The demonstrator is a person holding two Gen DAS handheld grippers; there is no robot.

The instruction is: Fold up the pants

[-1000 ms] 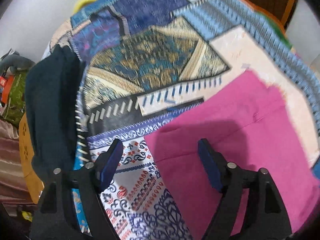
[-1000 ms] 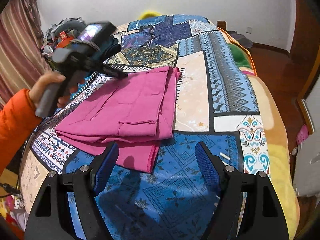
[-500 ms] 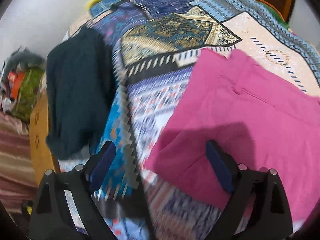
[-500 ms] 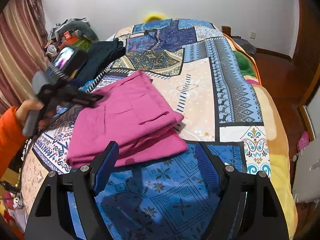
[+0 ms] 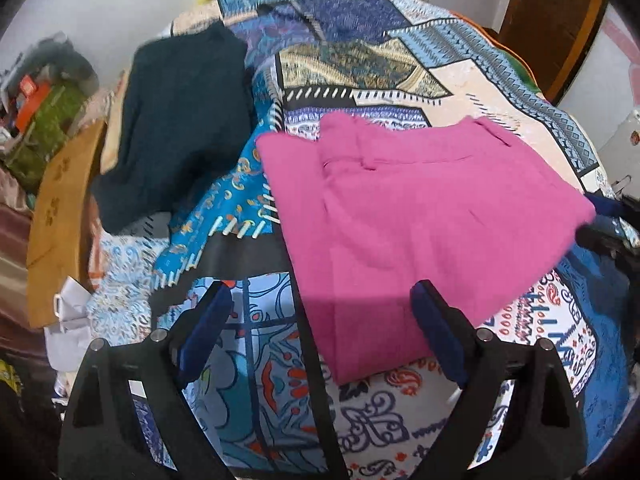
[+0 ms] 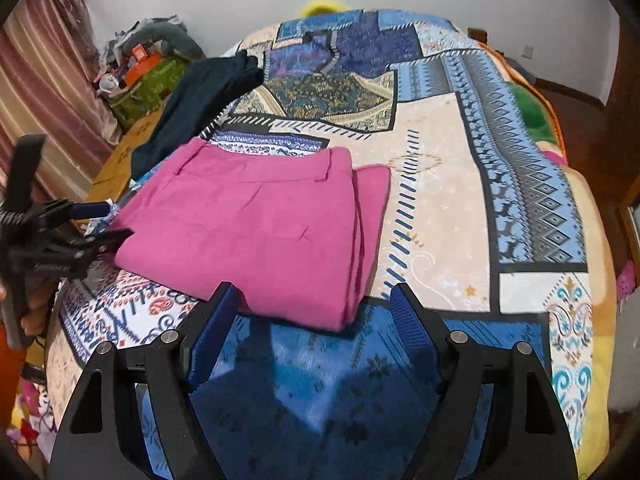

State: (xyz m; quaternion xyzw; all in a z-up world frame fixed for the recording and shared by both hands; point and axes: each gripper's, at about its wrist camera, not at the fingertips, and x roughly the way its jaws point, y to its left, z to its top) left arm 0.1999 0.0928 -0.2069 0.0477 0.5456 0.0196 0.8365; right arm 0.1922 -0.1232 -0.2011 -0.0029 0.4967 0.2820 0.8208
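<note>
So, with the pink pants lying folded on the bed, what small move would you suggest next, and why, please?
Probably draw both hand-held grippers away: the pants lie in a neat folded stack, and the left and right grippers are open and hold nothing.

We see the pink pants (image 6: pixel 260 228) folded flat on the patchwork bedspread (image 6: pixel 448 208), waistband twd the far end. Our right gripper (image 6: pixel 312 332) hangs just above the near edge of the stack w/ jaws apart, nothing btwn the blue pads. At far left the left gripper (image 6: pixel 100 224) sits by the pants' corner, jaws spread, and a dark garment (image 6: pixel 200 100) lies beyond.
</note>
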